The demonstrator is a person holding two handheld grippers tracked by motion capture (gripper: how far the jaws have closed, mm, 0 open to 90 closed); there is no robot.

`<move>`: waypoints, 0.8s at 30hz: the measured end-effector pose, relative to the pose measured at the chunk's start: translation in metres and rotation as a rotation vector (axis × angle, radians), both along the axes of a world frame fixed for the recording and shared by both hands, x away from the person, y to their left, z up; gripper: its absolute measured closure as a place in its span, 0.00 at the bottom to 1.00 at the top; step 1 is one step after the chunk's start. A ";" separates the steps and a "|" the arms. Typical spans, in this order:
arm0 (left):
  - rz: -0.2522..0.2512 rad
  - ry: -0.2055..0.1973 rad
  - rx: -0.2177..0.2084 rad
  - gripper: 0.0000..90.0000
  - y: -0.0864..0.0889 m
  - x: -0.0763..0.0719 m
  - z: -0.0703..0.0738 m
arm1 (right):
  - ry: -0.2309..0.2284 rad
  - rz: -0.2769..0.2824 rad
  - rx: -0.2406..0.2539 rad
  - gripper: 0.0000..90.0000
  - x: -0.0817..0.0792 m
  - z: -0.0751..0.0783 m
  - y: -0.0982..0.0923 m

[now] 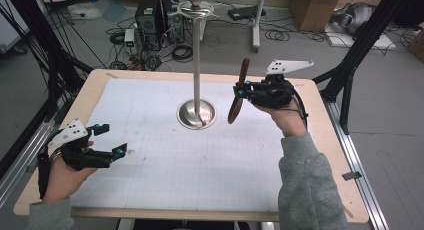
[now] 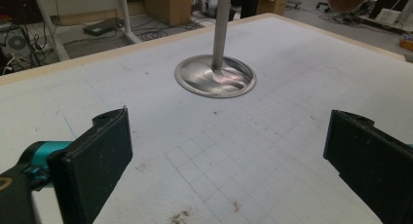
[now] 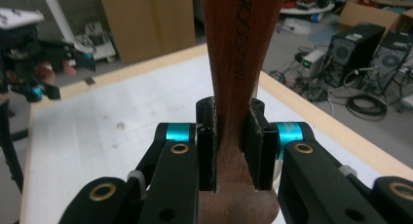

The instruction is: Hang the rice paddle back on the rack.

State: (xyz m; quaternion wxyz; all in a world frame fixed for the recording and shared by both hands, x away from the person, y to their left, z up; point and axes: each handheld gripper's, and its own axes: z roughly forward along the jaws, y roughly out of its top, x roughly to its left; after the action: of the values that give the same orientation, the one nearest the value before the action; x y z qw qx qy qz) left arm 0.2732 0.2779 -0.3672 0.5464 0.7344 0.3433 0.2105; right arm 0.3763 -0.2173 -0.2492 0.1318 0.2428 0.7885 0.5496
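The right gripper (image 1: 242, 92) was clamped on a wooden spoon (image 1: 239, 92), held aloft just right of the metal stand (image 1: 197, 60), while the left gripper (image 1: 111, 140), jaws apart, hovered empty over the table (image 1: 210, 165); next probably came bringing the spoon to the stand.

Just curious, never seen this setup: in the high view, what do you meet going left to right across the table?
Left tool → metal stand → wooden paddle → right tool clamping it.

Even indoor light, soft focus, faint shadows
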 end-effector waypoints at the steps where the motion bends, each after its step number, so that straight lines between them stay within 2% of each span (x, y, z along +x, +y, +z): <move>1: 0.002 -0.002 -0.002 0.05 0.000 -0.001 0.000 | 0.003 0.004 0.017 0.86 0.002 0.000 -0.001; 5: 0.004 -0.002 -0.002 0.05 0.001 -0.003 0.001 | 0.008 -0.006 0.017 0.86 0.008 0.000 -0.002; 8: 0.008 -0.003 -0.001 0.05 0.002 -0.004 0.000 | 0.003 -0.013 -0.007 0.86 0.012 0.003 0.000; 12: 0.009 0.003 0.004 0.05 0.003 -0.006 -0.001 | -0.008 0.004 -0.008 0.86 0.016 0.010 0.004; 17: 0.009 0.007 0.003 0.05 0.004 -0.008 -0.002 | -0.026 -0.002 -0.022 0.86 0.019 0.020 0.007; 23: -0.053 -0.002 -0.011 0.05 0.002 -0.012 -0.003 | -0.033 -0.006 -0.030 0.86 0.024 0.028 0.010; 24: -0.062 0.002 -0.008 0.05 0.002 -0.012 -0.004 | -0.032 -0.017 -0.063 0.86 0.028 0.028 0.012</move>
State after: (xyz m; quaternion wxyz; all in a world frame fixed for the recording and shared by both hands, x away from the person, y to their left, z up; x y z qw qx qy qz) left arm 0.2611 0.2800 -0.3707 0.5552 0.7426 0.3217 0.1916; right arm 0.4041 -0.2049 -0.2210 0.1565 0.2363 0.8012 0.5270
